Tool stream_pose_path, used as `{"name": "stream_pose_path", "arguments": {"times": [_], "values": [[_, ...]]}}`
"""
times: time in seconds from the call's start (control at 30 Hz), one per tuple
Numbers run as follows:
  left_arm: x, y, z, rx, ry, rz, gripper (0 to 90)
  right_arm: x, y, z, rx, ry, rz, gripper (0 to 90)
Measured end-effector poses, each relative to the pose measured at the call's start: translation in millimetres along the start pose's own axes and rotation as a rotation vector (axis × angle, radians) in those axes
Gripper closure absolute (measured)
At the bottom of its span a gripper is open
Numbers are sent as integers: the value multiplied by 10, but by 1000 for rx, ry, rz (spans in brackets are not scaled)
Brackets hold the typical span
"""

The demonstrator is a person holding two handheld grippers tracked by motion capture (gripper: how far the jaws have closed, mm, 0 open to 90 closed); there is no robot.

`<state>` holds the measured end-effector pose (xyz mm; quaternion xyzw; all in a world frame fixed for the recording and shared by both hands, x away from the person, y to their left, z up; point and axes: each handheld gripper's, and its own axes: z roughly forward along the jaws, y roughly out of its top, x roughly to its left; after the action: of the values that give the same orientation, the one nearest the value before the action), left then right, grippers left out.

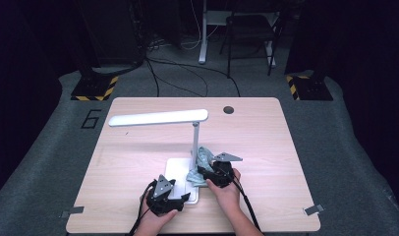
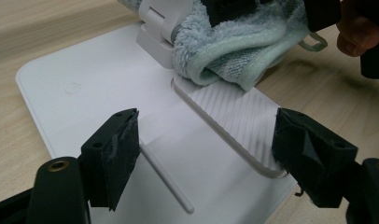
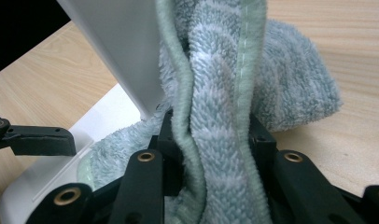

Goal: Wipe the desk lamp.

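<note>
A white desk lamp stands mid-table, with its flat base point(image 1: 177, 173), upright pole point(image 1: 195, 140) and long head point(image 1: 158, 117). A pale green towel point(image 1: 199, 163) is bunched against the foot of the pole and lies partly on the base point(image 2: 99, 88). My right gripper point(image 1: 205, 173) is shut on the towel point(image 3: 215, 107), which is pinched in folds between the jaws beside the pole point(image 3: 122, 51). My left gripper point(image 1: 184, 198) is open, its jaws spread over the near corner of the base point(image 2: 206, 149). The towel point(image 2: 225, 51) lies just beyond them.
The wooden table point(image 1: 266, 147) has a round cable hole point(image 1: 228, 109) at the back right. Beyond the far edge are floor cables point(image 1: 187, 73), a chair point(image 1: 251, 34) and two stands with yellow-black bases point(image 1: 94, 88).
</note>
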<state>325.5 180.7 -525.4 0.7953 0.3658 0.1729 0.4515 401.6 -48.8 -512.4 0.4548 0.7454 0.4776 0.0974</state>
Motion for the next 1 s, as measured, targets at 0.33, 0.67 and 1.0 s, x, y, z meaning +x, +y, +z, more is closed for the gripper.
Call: {"name": "stream_pose_path", "arguments": {"times": [0.33, 0.67, 1.0], "values": [[-1, 2, -4, 6, -1, 3, 236, -98, 71, -67, -18, -116, -32, 653], [1, 4, -8, 12, -5, 6, 236, -89, -33, 73, 83, -104, -18, 655], [-13, -1, 1, -1, 10, 1, 236, -22, -79, -24, 132, -59, -30, 661]]}}
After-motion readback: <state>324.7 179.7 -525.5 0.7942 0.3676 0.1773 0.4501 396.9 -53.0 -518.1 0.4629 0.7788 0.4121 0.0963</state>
